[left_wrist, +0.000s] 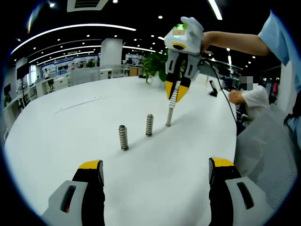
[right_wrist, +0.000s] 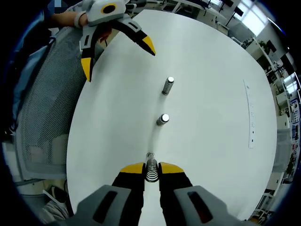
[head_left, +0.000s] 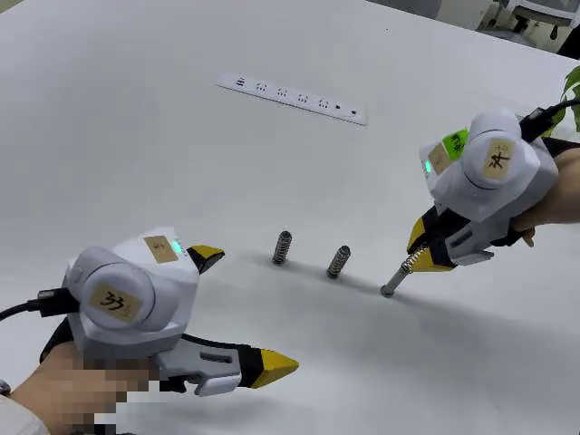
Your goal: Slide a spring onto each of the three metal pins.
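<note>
The right gripper (head_left: 422, 252) is hanging over the white worktop (head_left: 136, 136), its yellow-tipped tongs pressed in on a small coiled grey metal spring (head_left: 410, 264). That spring is sitting around the upper part of a thin bare metal pin (head_left: 393, 285), which is tilting with its foot touching the worktop. In the right gripper view the spring (right_wrist: 151, 169) is lying between the two yellow tips, with the pin's end (right_wrist: 149, 155) poking out just beyond it.

Two other upright metal pins (head_left: 283, 246) (head_left: 339, 261) are standing in a row just beside the tilted one, each already wearing a grey spring down its length. The row is sitting out in the open middle of the worktop, well in from every edge.

The left gripper (head_left: 242, 310) is hovering closer to the near edge, apart from the row, with its tongs spread wide and nothing between them. Its own view is looking across at the sprung pins (left_wrist: 123, 137) (left_wrist: 149, 125) and the right gripper (left_wrist: 178, 92) behind them.

A long white power strip (head_left: 292, 97) is lying toward the far edge. A green leafy plant (head_left: 571, 86) is showing past the right-hand edge.
</note>
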